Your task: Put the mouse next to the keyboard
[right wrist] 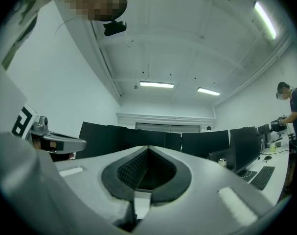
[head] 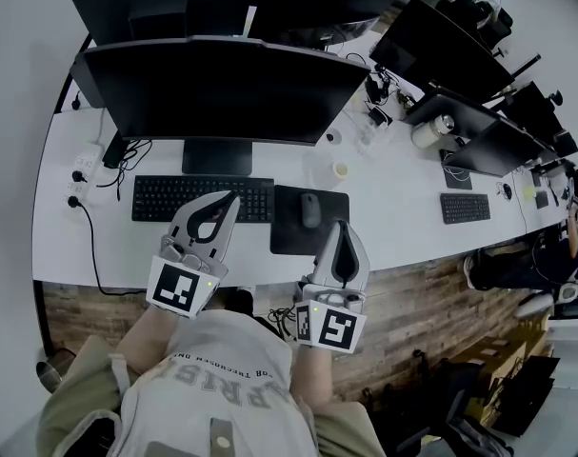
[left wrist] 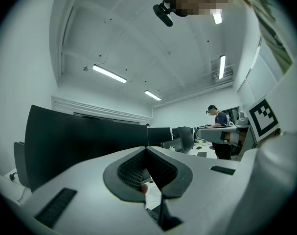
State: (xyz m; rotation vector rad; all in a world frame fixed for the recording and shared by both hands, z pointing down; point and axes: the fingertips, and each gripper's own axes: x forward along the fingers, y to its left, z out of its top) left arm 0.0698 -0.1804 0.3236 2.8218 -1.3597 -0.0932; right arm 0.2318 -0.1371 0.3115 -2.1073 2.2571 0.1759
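Observation:
The dark mouse point(head: 310, 209) lies on a black mouse pad point(head: 287, 236), just right of the black keyboard point(head: 174, 198) on the white desk point(head: 393, 227). My left gripper point(head: 233, 197) is shut and empty, its tip hovering over the keyboard's right end. My right gripper point(head: 340, 225) is also shut and empty, with its tip at the pad's right front corner, a little right of the mouse and nearer to me. Both gripper views tilt upward: the left gripper point(left wrist: 147, 148) and the right gripper point(right wrist: 148, 147) each show closed jaws with nothing between them, and neither shows the mouse.
A large monitor point(head: 222, 89) stands behind the keyboard, with a power strip point(head: 82, 169) and cables at the left. A small cup point(head: 340, 169) sits behind the pad. Further right are a second keyboard point(head: 465, 208), more monitors and a seated person point(head: 546, 255).

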